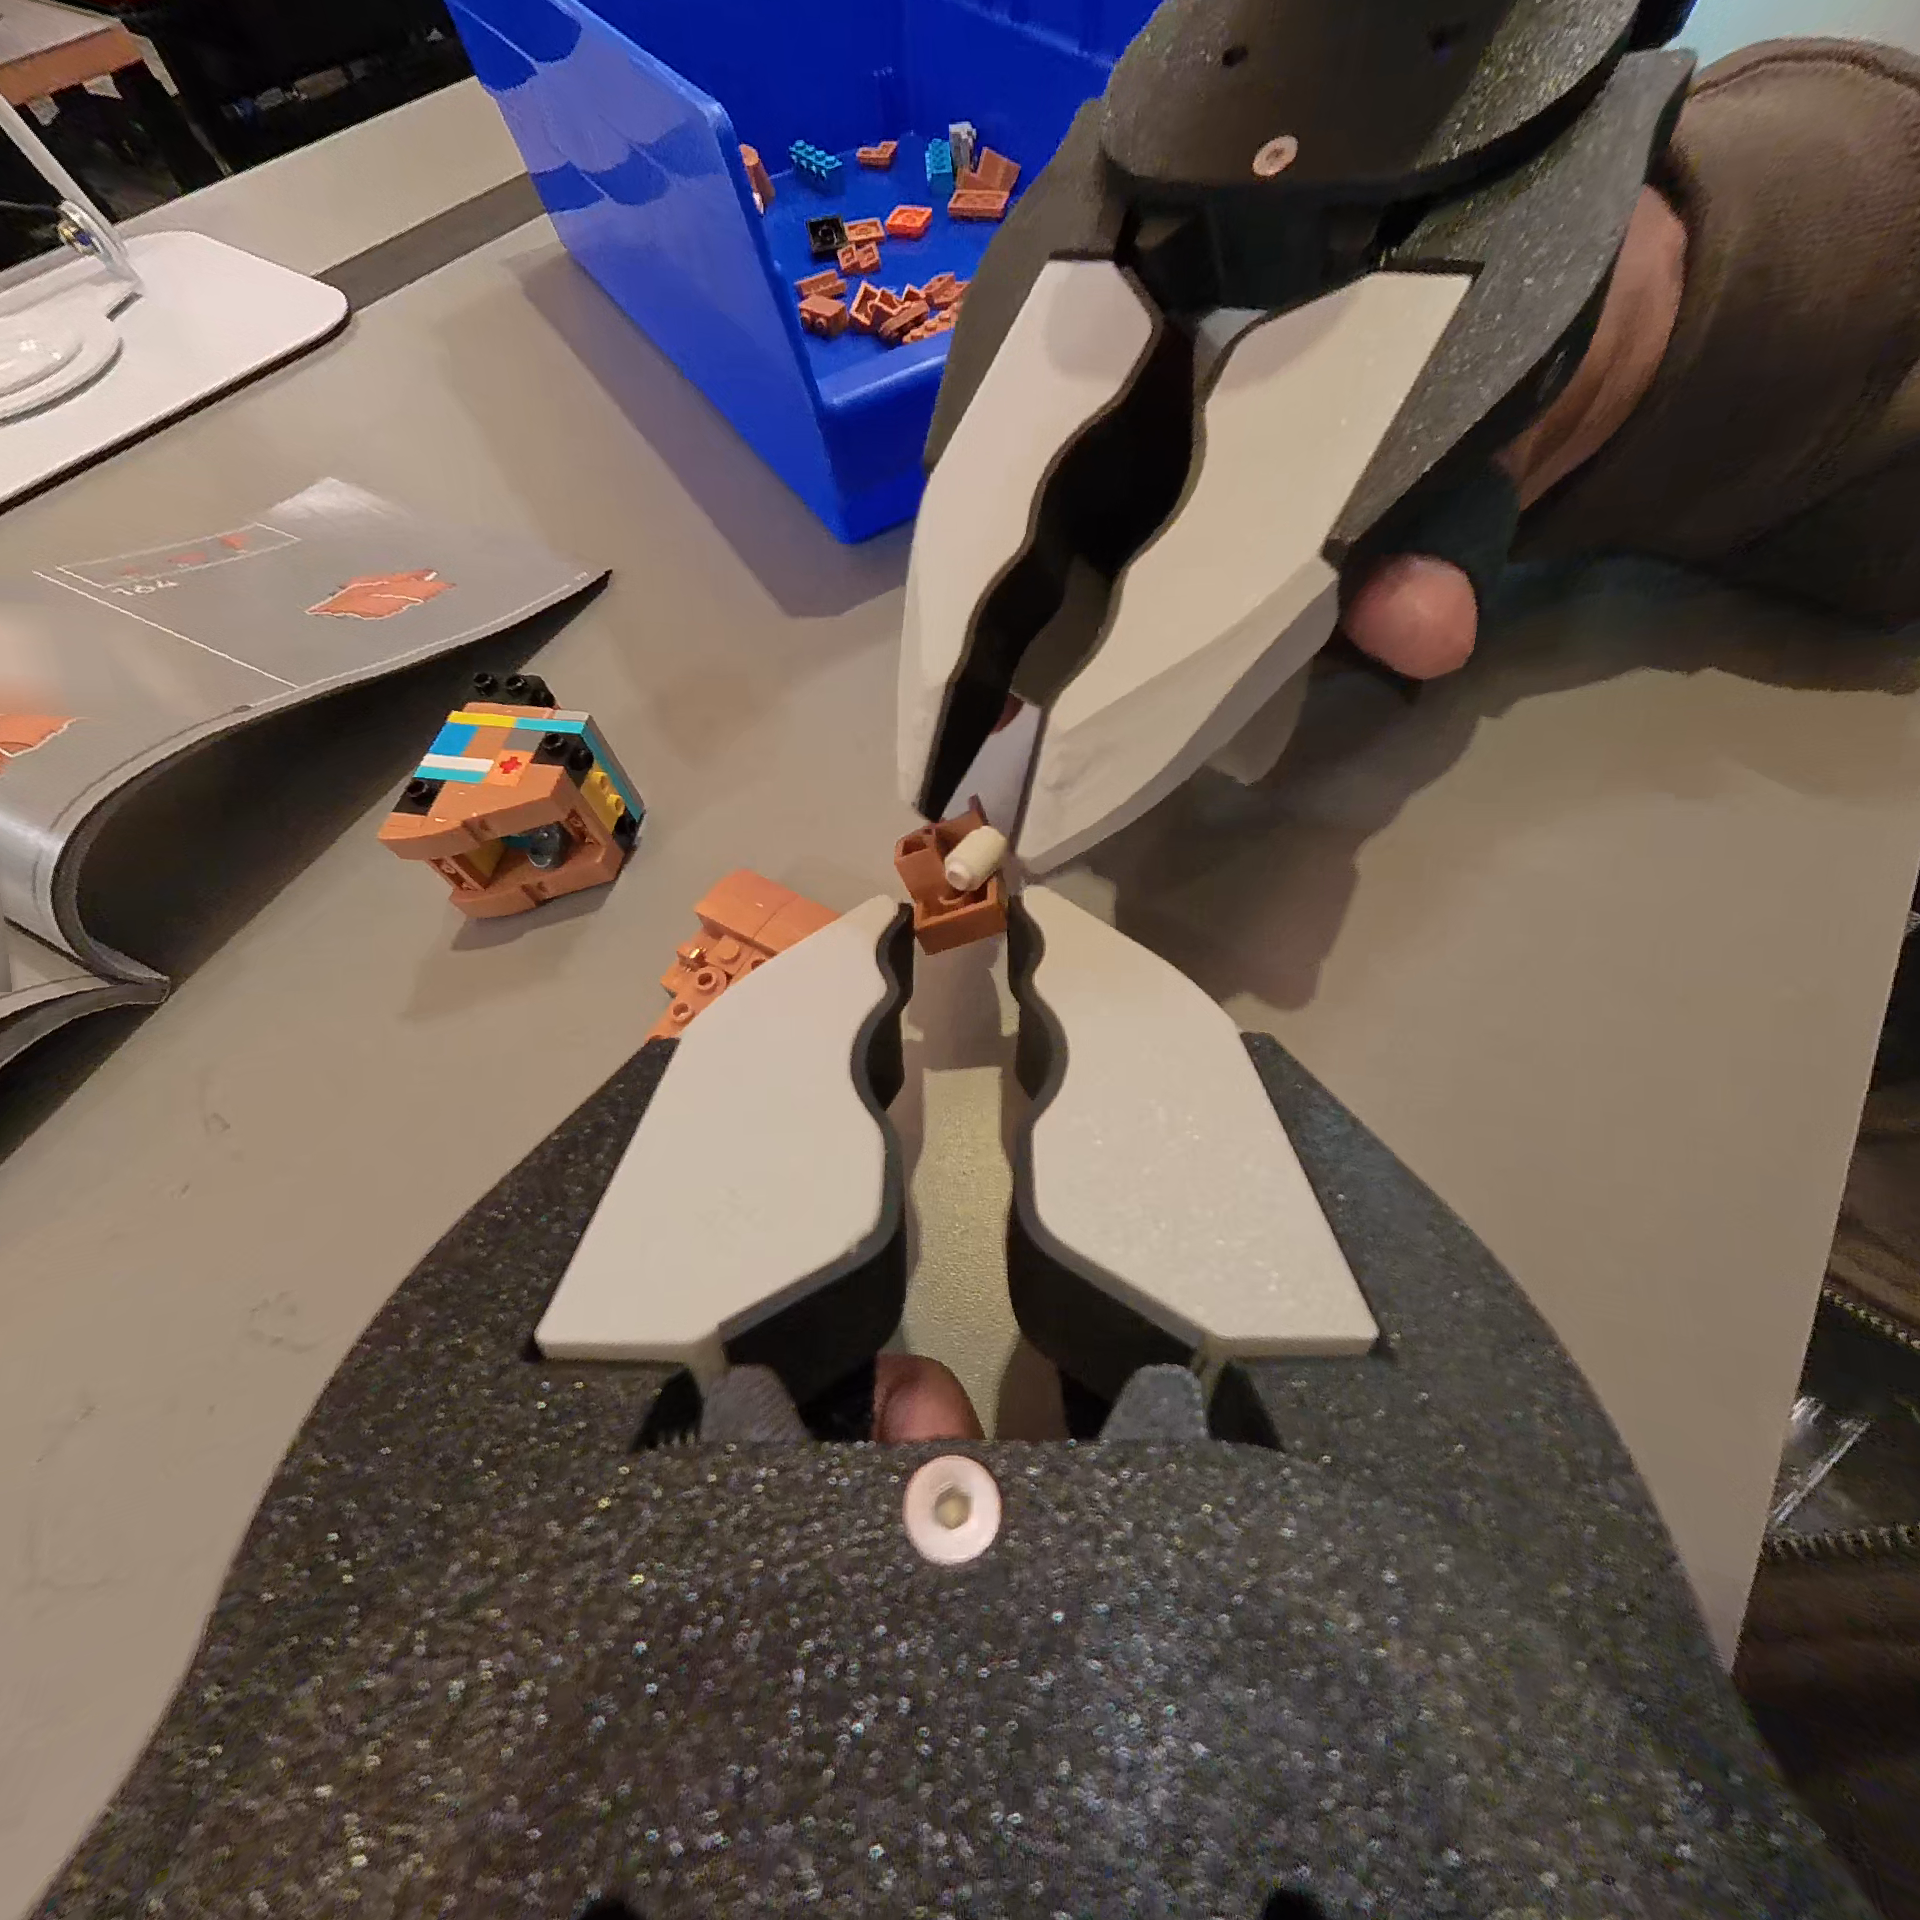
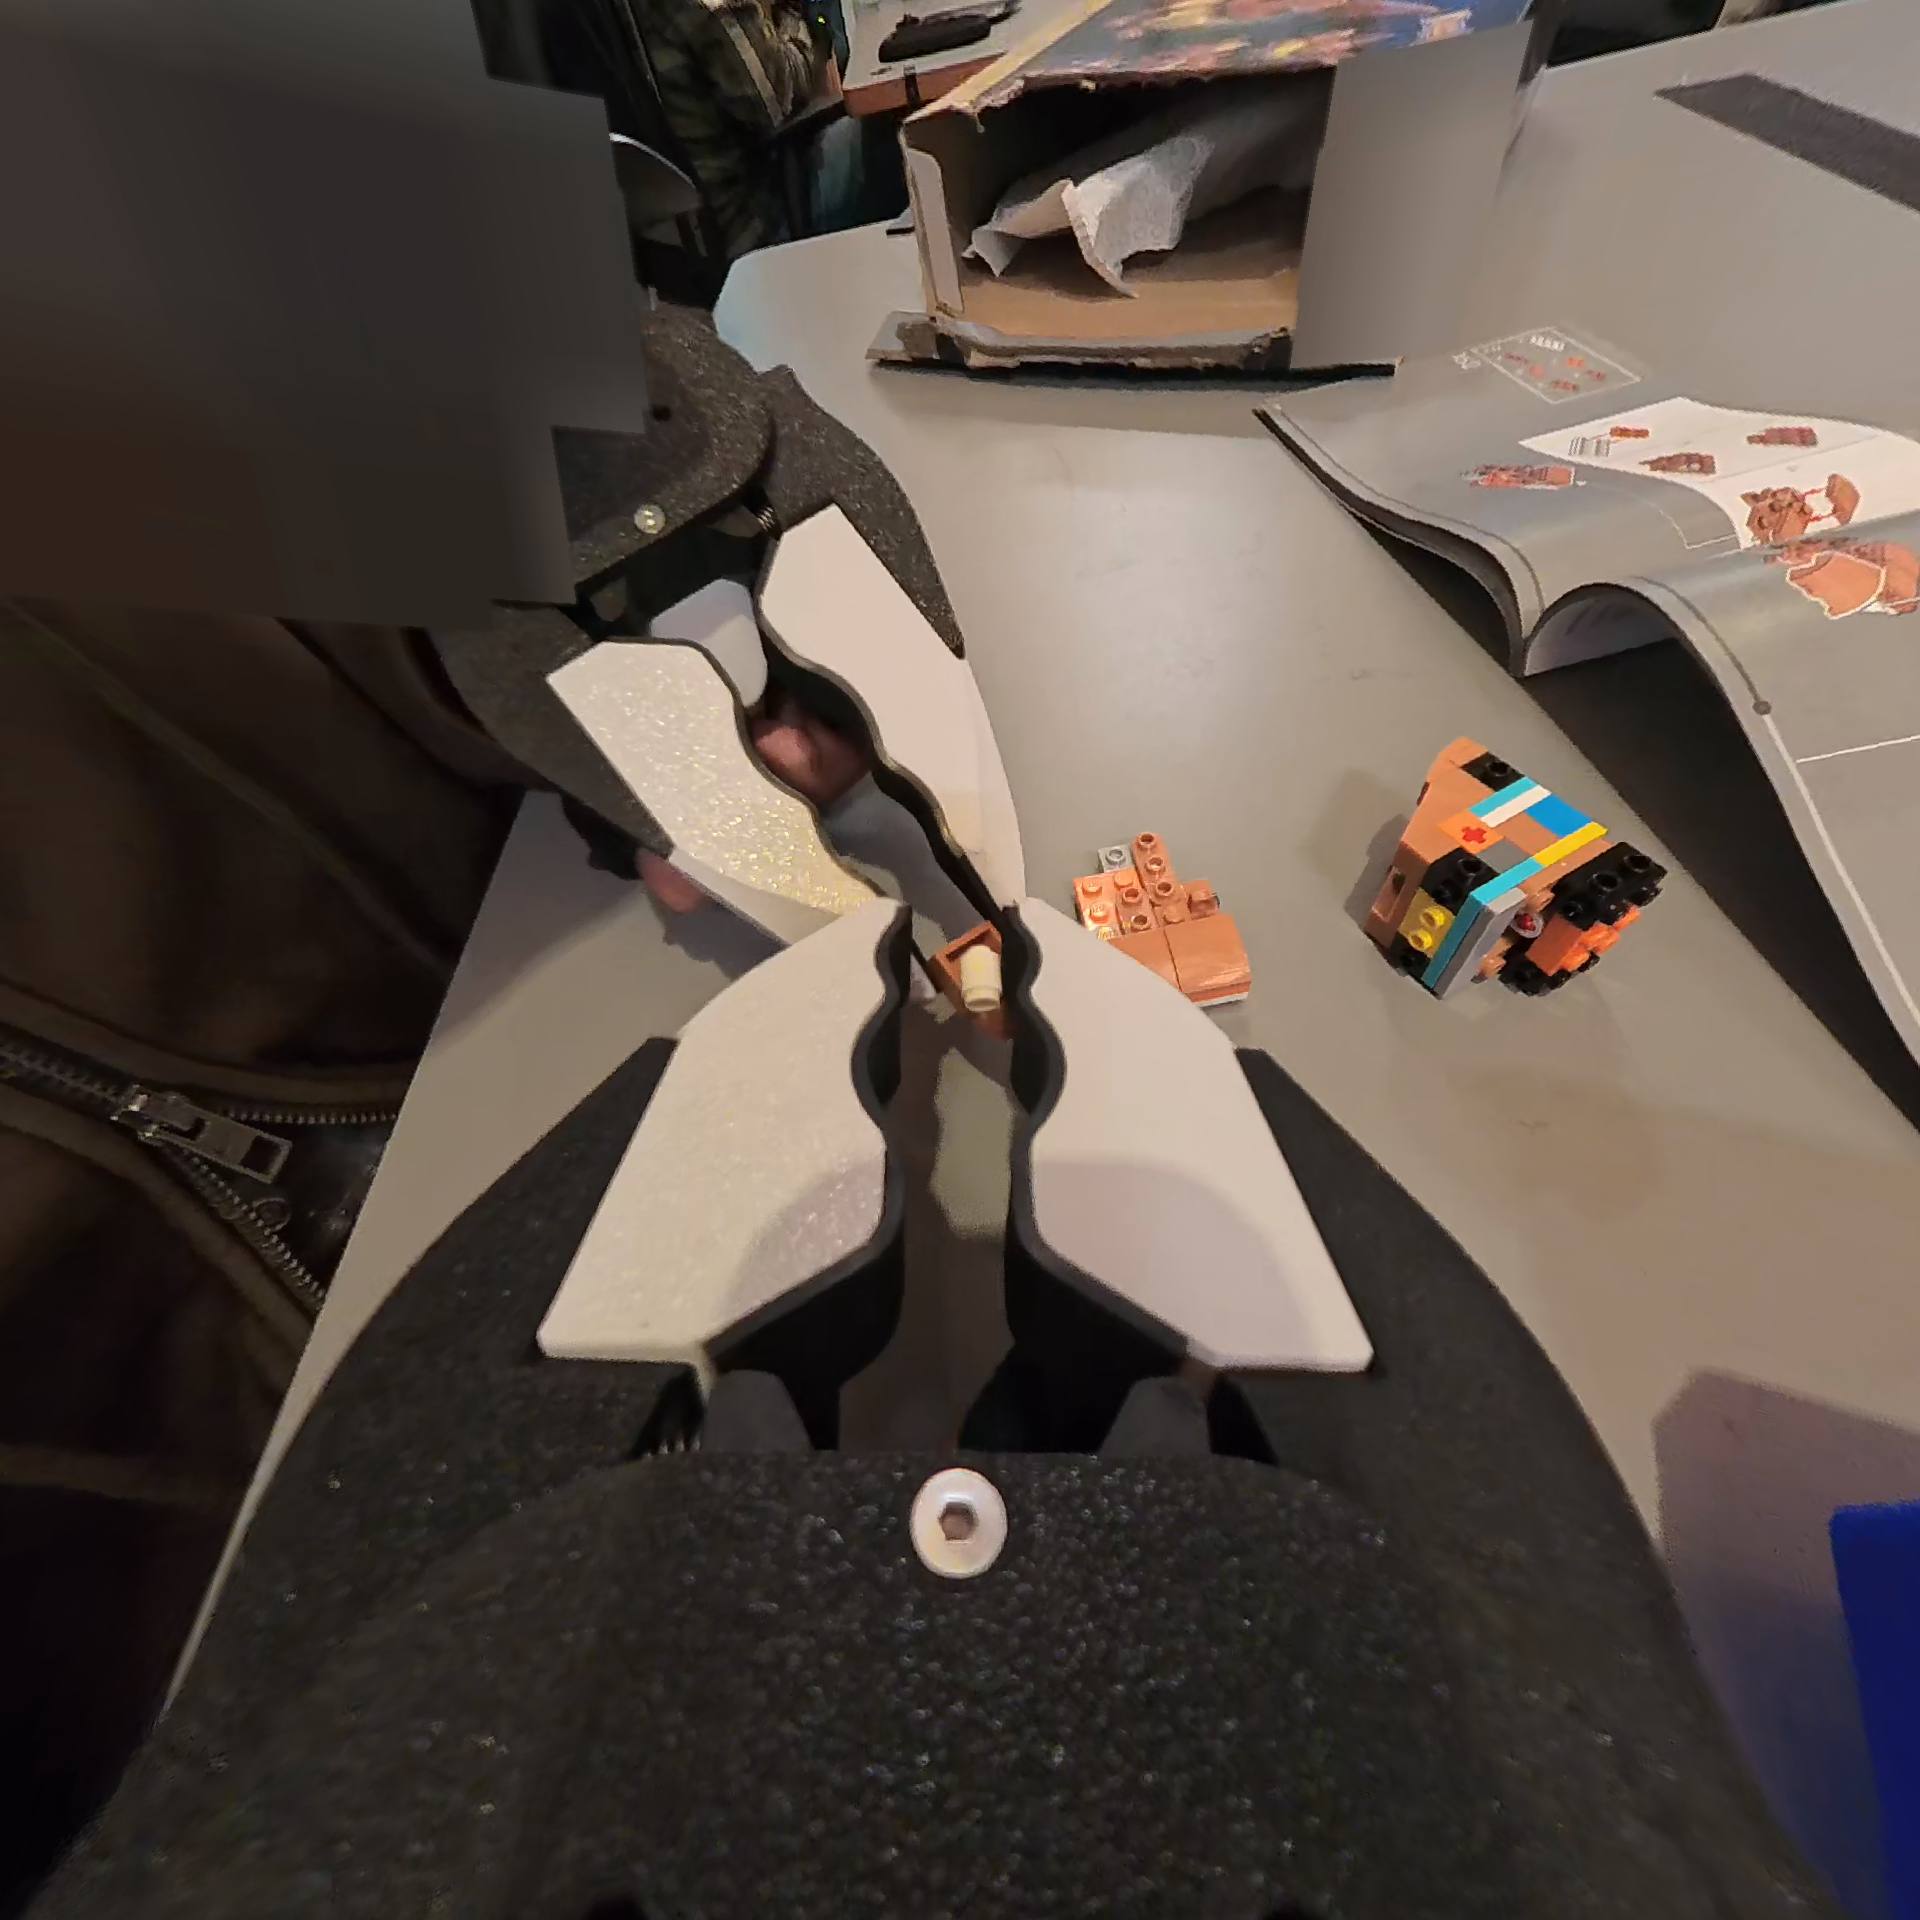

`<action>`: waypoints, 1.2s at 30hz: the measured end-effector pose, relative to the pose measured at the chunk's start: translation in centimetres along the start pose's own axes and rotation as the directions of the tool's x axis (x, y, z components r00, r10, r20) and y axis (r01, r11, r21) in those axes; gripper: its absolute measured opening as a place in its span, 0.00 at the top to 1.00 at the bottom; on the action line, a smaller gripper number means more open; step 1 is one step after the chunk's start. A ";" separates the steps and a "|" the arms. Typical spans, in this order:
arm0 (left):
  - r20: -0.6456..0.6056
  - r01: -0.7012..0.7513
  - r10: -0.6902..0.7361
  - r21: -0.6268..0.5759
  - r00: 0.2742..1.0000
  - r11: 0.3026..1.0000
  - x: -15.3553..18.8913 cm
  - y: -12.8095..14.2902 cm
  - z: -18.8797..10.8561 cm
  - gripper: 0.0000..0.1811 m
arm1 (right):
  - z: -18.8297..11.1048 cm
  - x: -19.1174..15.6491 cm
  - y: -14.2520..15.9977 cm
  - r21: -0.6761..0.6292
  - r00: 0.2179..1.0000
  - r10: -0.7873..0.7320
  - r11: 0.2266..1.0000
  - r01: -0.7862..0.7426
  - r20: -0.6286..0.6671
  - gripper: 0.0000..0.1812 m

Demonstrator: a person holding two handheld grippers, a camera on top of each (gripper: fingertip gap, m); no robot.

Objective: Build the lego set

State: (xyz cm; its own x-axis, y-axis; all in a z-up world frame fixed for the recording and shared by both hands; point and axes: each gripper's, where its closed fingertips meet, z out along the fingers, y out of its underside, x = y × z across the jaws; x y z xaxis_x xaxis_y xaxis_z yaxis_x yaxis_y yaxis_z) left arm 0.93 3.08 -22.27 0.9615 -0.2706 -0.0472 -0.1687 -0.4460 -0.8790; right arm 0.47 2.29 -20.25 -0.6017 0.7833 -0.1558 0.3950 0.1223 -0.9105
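My left gripper [image 1: 961,912] is shut on a small brown brick piece [image 1: 961,914] with a cream round peg [image 1: 974,858] on it, held above the grey table. My right gripper [image 1: 974,836] comes in from the upper right, its tips closed around the top of the same piece by the peg. In the right wrist view the brown piece [image 2: 971,992] and the peg [image 2: 978,977] sit between the right gripper's tips [image 2: 964,920], and the left gripper [image 2: 992,914] reaches in from the upper left. A multicoloured sub-build [image 1: 509,800] [image 2: 1507,873] and a brown plate sub-build [image 1: 748,935] [image 2: 1164,925] lie on the table.
A blue bin [image 1: 665,260] with several loose bricks [image 1: 894,270] stands behind. An open instruction booklet [image 1: 260,623] [image 2: 1662,540] lies beside the builds. A torn cardboard box [image 2: 1122,208] is at the back. A white stand base [image 1: 177,312] is far left. The table edge [image 2: 416,1143] is near the person's jacket. Only a small space, under 4 cm, lies between the two pairs of fingers.
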 end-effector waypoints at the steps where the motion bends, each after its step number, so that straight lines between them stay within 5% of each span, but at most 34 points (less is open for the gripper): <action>1: -0.001 0.000 0.000 0.001 1.000 1.000 0.0 0.0 0.0 0.91 | -0.1 0.0 0.1 -0.003 1.000 -0.016 1.000 0.016 -0.005 0.91; 13: -0.015 -0.016 0.017 0.011 1.000 1.000 0.3 -0.1 -0.2 0.91 | -0.6 0.7 1.8 -0.149 0.912 -0.387 0.918 0.368 -0.137 0.94; 36: -0.022 -0.067 0.067 -0.014 0.998 0.998 0.7 0.3 -0.2 0.91 | -0.3 0.3 1.2 -0.117 0.900 -0.412 0.910 0.398 -0.141 0.95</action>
State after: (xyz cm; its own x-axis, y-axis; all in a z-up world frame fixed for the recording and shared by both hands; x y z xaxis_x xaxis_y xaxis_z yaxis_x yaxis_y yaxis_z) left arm 1.54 2.57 -22.52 0.9431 -0.3184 -0.0958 -0.2362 -0.4388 -0.8670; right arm 1.03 2.84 -21.28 -0.6068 0.7407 0.2884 0.2016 0.4943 -0.8456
